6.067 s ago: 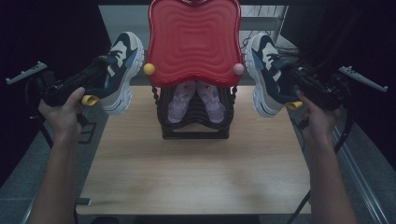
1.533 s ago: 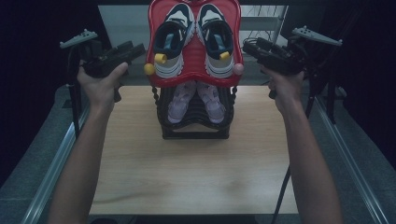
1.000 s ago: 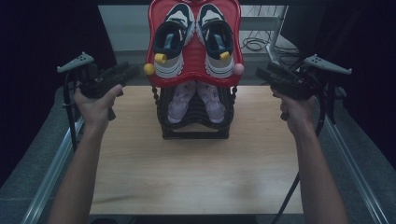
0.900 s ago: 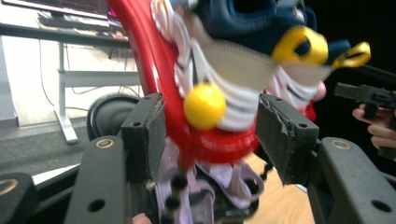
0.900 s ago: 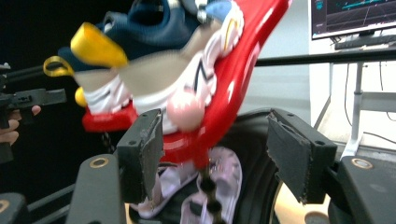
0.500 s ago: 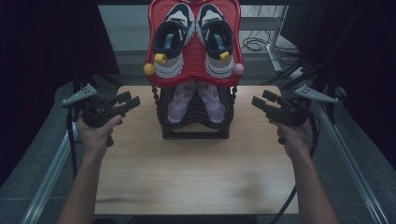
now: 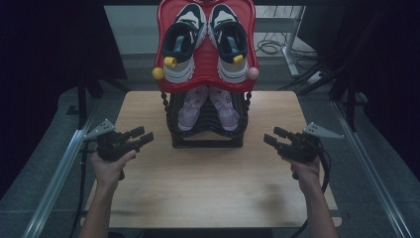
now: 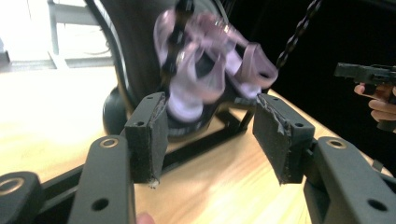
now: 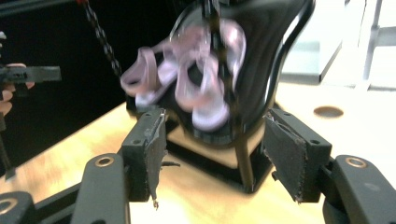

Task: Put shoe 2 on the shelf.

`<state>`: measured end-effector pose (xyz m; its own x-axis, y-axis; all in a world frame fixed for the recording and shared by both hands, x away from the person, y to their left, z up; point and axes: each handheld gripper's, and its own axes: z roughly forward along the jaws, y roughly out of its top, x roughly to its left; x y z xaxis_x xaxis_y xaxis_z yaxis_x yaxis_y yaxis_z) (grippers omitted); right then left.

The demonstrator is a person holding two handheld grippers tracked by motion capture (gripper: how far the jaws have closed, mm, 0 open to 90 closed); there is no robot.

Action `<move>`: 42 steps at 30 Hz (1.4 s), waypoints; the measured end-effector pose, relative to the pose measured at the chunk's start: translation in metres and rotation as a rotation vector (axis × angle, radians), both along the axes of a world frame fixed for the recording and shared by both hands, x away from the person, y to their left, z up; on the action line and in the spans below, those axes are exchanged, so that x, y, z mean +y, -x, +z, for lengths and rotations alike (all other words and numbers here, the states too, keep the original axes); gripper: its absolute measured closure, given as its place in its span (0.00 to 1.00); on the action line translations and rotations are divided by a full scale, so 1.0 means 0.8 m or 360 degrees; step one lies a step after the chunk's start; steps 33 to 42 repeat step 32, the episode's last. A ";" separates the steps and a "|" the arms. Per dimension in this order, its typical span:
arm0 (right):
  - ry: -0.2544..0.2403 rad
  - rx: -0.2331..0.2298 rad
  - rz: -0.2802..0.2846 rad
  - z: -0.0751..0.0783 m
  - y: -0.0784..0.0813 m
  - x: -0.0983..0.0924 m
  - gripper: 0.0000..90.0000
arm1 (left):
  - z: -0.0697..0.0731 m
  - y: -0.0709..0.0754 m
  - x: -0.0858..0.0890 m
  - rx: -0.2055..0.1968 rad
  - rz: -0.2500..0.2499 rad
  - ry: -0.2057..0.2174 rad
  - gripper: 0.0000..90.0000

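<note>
A black shoe rack [image 7: 205, 134] stands at the back middle of the wooden table [image 7: 208, 183]. Its red top tray [image 7: 205, 84] carries a pair of dark and white sneakers [image 7: 185, 42], toes toward me. On the lower tier sits a pair of pale pink sandals [image 7: 205, 106] [image 8: 205, 79] [image 9: 196, 74]. My left gripper [image 7: 140, 135] [image 8: 208, 135] hovers open and empty left of the rack. My right gripper [image 7: 272, 136] [image 9: 210, 151] hovers open and empty on the rack's right. Both point at the rack's base.
Black bead chains [image 7: 164, 99] hang from the tray's corners beside the rack. Metal rails [image 7: 59, 173] run along both sides of the table. A white frame and cables [image 7: 277, 44] lie on the floor behind. A round hole [image 9: 328, 111] is in the tabletop.
Both hands have come down from beside the red tray to just above the tabletop, on either side of the rack. The sneakers, carried at the start, rest on the tray.
</note>
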<state>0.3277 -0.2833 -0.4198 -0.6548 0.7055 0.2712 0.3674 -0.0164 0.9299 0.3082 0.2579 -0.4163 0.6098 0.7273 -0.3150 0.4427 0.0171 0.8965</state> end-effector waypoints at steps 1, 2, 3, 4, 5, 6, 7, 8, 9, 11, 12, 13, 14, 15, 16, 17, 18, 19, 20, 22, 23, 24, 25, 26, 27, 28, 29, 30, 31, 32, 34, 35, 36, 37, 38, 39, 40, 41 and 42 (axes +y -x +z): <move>0.0002 0.0018 0.0005 -0.009 0.001 0.000 0.44 | -0.006 0.001 0.001 0.0018 0.0000 -0.0010 0.50; 0.0004 0.0037 0.0007 -0.017 0.003 -0.001 0.44 | -0.013 0.002 0.002 0.0028 0.0007 -0.0027 0.50; 0.0006 0.0053 0.0007 -0.025 0.003 -0.001 0.44 | -0.019 0.004 0.003 0.0044 0.0012 -0.0041 0.50; 0.0007 0.0067 0.0004 -0.033 0.004 -0.002 0.44 | -0.025 0.005 0.003 0.0056 0.0015 -0.0046 0.50; 0.0016 0.0084 0.0004 -0.040 0.005 -0.002 0.44 | -0.032 0.006 0.004 0.0071 0.0015 -0.0048 0.50; 0.0029 0.0095 0.0001 -0.047 0.005 -0.001 0.44 | -0.038 0.007 0.005 0.0085 0.0013 -0.0059 0.50; 0.0036 0.0109 -0.0002 -0.053 0.006 0.000 0.44 | -0.044 0.008 0.006 0.0097 0.0019 -0.0056 0.50; 0.0048 0.0125 -0.0003 -0.059 0.006 0.001 0.44 | -0.052 0.010 0.007 0.0115 0.0015 -0.0059 0.50; 0.0067 0.0137 -0.0005 -0.066 0.007 0.002 0.44 | -0.056 0.010 0.008 0.0126 0.0008 -0.0067 0.50; 0.0102 0.0157 -0.0009 -0.075 0.008 0.005 0.44 | -0.067 0.012 0.009 0.0156 0.0010 -0.0086 0.50; 0.0135 0.0162 -0.0012 -0.079 0.008 0.006 0.44 | -0.071 0.012 0.009 0.0176 0.0005 -0.0101 0.50; 0.0168 0.0163 -0.0016 -0.083 0.009 0.008 0.44 | -0.074 0.013 0.009 0.0191 0.0005 -0.0113 0.50; 0.0182 0.0171 -0.0015 -0.088 0.010 0.009 0.44 | -0.076 0.013 0.010 0.0191 0.0004 -0.0122 0.50; 0.0179 0.0182 -0.0008 -0.092 0.010 0.011 0.44 | -0.078 0.014 0.010 0.0198 0.0013 -0.0110 0.50; 0.0172 0.0192 -0.0003 -0.096 0.011 0.012 0.45 | -0.079 0.014 0.012 0.0206 0.0015 -0.0107 0.50; 0.0173 0.0200 -0.0001 -0.101 0.010 0.013 0.45 | -0.079 0.014 0.012 0.0206 0.0018 -0.0108 0.50; 0.0179 0.0209 0.0002 -0.103 0.010 0.014 0.45 | -0.079 0.015 0.013 0.0209 0.0029 -0.0107 0.50; 0.0195 0.0208 0.0003 -0.104 0.009 0.015 0.45 | -0.079 0.015 0.013 0.0200 0.0030 -0.0114 0.50; 0.0199 0.0203 0.0001 -0.103 0.010 0.015 0.45 | -0.078 0.015 0.014 0.0200 0.0034 -0.0113 0.50; 0.0177 0.0188 0.0000 -0.101 0.010 0.015 0.45 | -0.078 0.016 0.014 0.0195 0.0044 -0.0115 0.50; 0.0177 0.0181 -0.0001 -0.100 0.010 0.015 0.45 | -0.078 0.017 0.015 0.0199 0.0046 -0.0112 0.50; 0.0182 0.0182 0.0000 -0.100 0.011 0.015 0.45 | -0.078 0.018 0.015 0.0194 0.0043 -0.0112 0.50; 0.0185 0.0181 0.0000 -0.100 0.012 0.015 0.45 | -0.078 0.018 0.015 0.0195 0.0044 -0.0117 0.50; 0.0186 0.0179 0.0000 -0.100 0.013 0.015 0.44 | -0.078 0.019 0.015 0.0195 0.0044 -0.0119 0.50; 0.0182 0.0177 -0.0004 -0.100 0.014 0.014 0.44 | -0.078 0.019 0.015 0.0196 0.0042 -0.0117 0.50; 0.0185 0.0170 -0.0007 -0.100 0.015 0.013 0.43 | -0.077 0.019 0.015 0.0197 0.0039 -0.0115 0.49; 0.0190 0.0160 -0.0009 -0.099 0.015 0.012 0.43 | -0.076 0.020 0.016 0.0196 0.0040 -0.0108 0.49; 0.0188 0.0136 -0.0013 -0.096 0.016 0.010 0.43 | -0.076 0.021 0.016 0.0197 0.0041 -0.0105 0.49; 0.0176 0.0125 -0.0016 -0.095 0.016 0.007 0.43 | -0.076 0.021 0.016 0.0199 0.0043 -0.0104 0.49; 0.0164 0.0118 -0.0022 -0.094 0.016 0.005 0.43 | -0.076 0.022 0.016 0.0201 0.0048 -0.0104 0.49; 0.0164 0.0118 -0.0022 -0.094 0.016 0.005 0.43 | -0.076 0.022 0.016 0.0201 0.0048 -0.0104 0.49; 0.0164 0.0118 -0.0022 -0.094 0.016 0.005 0.43 | -0.076 0.022 0.016 0.0201 0.0048 -0.0104 0.49; 0.0164 0.0118 -0.0022 -0.094 0.016 0.005 0.43 | -0.076 0.022 0.016 0.0201 0.0048 -0.0104 0.49; 0.0164 0.0118 -0.0022 -0.094 0.016 0.005 0.43 | -0.076 0.022 0.016 0.0201 0.0048 -0.0104 0.49; 0.0164 0.0118 -0.0022 -0.094 0.016 0.005 0.43 | -0.076 0.022 0.016 0.0201 0.0048 -0.0104 0.49; 0.0164 0.0118 -0.0022 -0.094 0.016 0.005 0.43 | -0.076 0.022 0.016 0.0201 0.0048 -0.0104 0.49; 0.0164 0.0118 -0.0022 -0.094 0.016 0.005 0.43 | -0.076 0.022 0.016 0.0201 0.0048 -0.0104 0.49; 0.0164 0.0118 -0.0022 -0.094 0.016 0.005 0.43 | -0.076 0.022 0.016 0.0201 0.0048 -0.0104 0.49; 0.0164 0.0118 -0.0022 -0.094 0.016 0.005 0.43 | -0.076 0.022 0.016 0.0201 0.0048 -0.0104 0.49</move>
